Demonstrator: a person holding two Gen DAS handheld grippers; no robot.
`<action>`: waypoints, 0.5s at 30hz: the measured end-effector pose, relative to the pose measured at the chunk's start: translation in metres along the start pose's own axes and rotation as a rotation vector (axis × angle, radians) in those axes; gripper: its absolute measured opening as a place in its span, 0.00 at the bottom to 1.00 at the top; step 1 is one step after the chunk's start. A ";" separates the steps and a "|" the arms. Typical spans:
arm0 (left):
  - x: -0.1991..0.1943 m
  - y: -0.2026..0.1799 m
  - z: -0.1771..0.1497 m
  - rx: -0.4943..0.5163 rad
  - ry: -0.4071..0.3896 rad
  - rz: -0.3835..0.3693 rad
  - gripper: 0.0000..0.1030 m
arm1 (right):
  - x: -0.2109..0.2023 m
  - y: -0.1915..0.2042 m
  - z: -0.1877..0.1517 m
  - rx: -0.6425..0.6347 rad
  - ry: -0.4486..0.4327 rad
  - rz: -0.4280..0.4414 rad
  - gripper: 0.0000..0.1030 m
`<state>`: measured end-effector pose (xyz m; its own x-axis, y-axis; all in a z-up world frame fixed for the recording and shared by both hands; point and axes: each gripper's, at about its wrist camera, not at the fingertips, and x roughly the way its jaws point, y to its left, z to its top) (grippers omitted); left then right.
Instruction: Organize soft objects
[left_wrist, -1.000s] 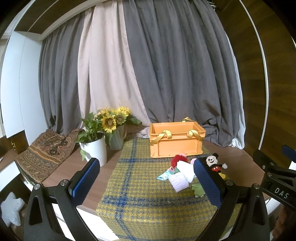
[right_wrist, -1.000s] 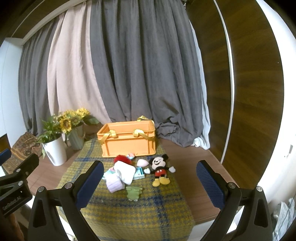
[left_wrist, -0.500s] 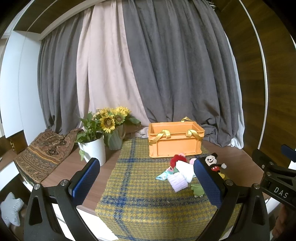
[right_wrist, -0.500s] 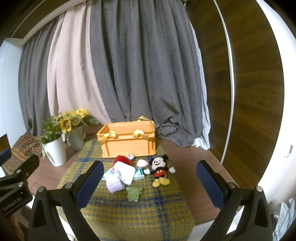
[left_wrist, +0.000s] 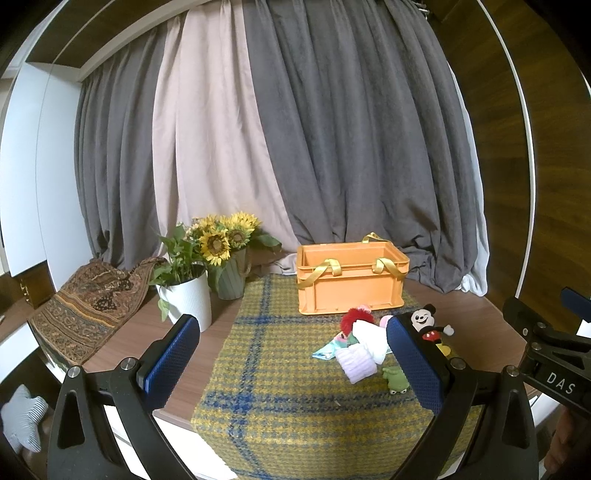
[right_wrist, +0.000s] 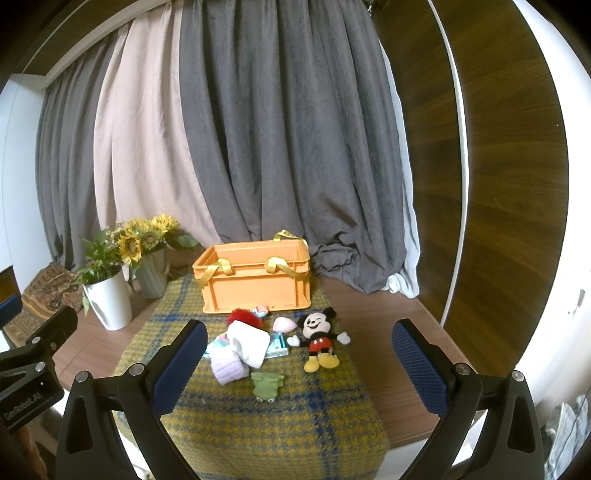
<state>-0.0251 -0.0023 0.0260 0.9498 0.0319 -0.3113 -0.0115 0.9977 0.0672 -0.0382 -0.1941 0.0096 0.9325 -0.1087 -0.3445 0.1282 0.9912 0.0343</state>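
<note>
The orange crate stands at the far end of the plaid cloth on the bench, its long axis running left to right. Just before it lies the soft-toy pile, the mouse plush on its back, feet toward the camera. Left gripper and right gripper are both spread wide and empty, well short of the pile; only the right view shows the plush unobstructed.

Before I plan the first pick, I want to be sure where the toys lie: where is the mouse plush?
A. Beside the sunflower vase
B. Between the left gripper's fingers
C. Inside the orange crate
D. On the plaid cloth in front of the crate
D: the mouse plush lies on the plaid cloth, nearer the camera than the orange crate, with nothing gripping it.
</note>
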 end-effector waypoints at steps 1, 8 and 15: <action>0.000 0.000 0.000 0.000 0.001 0.000 1.00 | 0.000 -0.001 -0.001 0.000 0.000 0.001 0.98; 0.003 0.000 0.000 0.003 0.002 -0.003 1.00 | 0.001 0.001 -0.001 0.002 0.001 0.000 0.98; 0.015 0.001 0.001 0.028 0.016 -0.032 1.00 | 0.008 0.004 -0.001 0.008 0.014 -0.004 0.98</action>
<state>-0.0109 -0.0012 0.0225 0.9444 0.0012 -0.3288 0.0276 0.9962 0.0830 -0.0304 -0.1906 0.0063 0.9271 -0.1117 -0.3579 0.1347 0.9901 0.0400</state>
